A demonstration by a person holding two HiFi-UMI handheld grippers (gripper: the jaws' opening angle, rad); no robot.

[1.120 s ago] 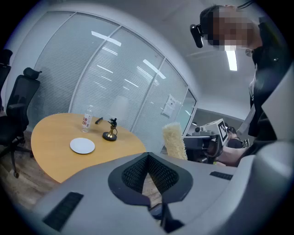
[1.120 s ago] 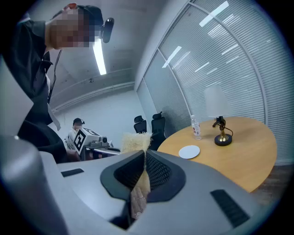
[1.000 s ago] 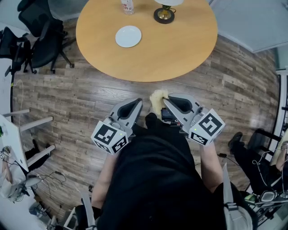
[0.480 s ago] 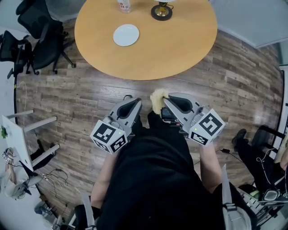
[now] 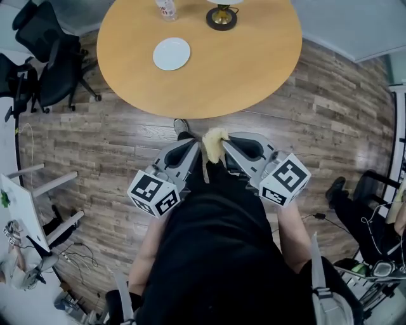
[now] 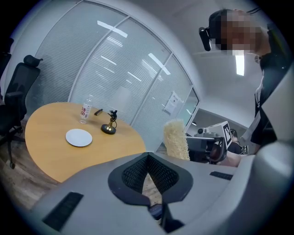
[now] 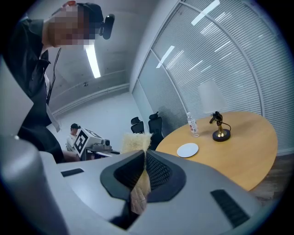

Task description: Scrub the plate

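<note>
A small white plate [image 5: 171, 53] lies on the round wooden table [image 5: 254, 57], far ahead of both grippers; it also shows in the left gripper view [image 6: 79, 137] and the right gripper view [image 7: 187, 149]. My right gripper [image 5: 225, 146] is shut on a pale yellow scrub sponge [image 5: 214, 142], which sticks up past its jaws [image 7: 135, 141]. My left gripper [image 5: 192, 148] is shut with nothing in it, close beside the sponge [image 6: 176, 139]. Both are held near the person's body, above the wood floor, short of the table edge.
A water bottle [image 5: 166, 7] and a brass lamp base [image 5: 220, 16] stand at the table's far side. Black office chairs [image 5: 44, 44] sit left of the table. A shoe [image 5: 181, 126] shows on the floor ahead. White desk legs [image 5: 38, 174] stand at left.
The table and plate have shifted up and left in the head view. The two grippers have drawn closer together, with the sponge now between their tips. A shoe has come into view.
</note>
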